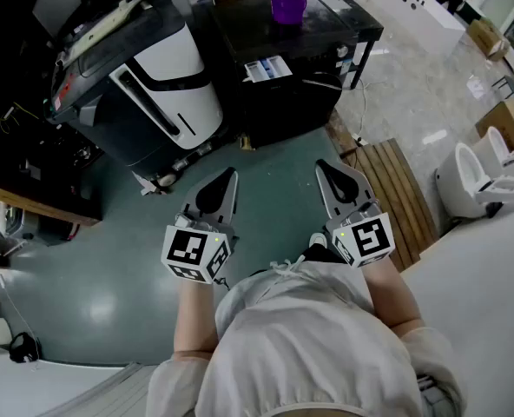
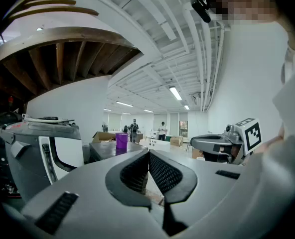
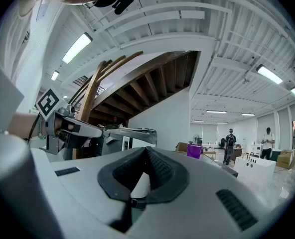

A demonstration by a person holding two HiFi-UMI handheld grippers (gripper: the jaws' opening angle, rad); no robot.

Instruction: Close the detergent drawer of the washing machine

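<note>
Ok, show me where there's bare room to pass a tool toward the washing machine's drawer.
The green floor between the left tool, the right tool and the washing machine is bare, so the way to the open detergent drawer looks free. The machine top right of the purple cup is bare too. Crowded: the left, by the white appliance.

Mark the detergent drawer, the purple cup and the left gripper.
detergent drawer (image 1: pixel 267 68), head view, on its white pulled-out tray.
purple cup (image 1: pixel 288 3), head view, on its side wall.
left gripper (image 1: pixel 232 176), head view, between its fingertips.
</note>
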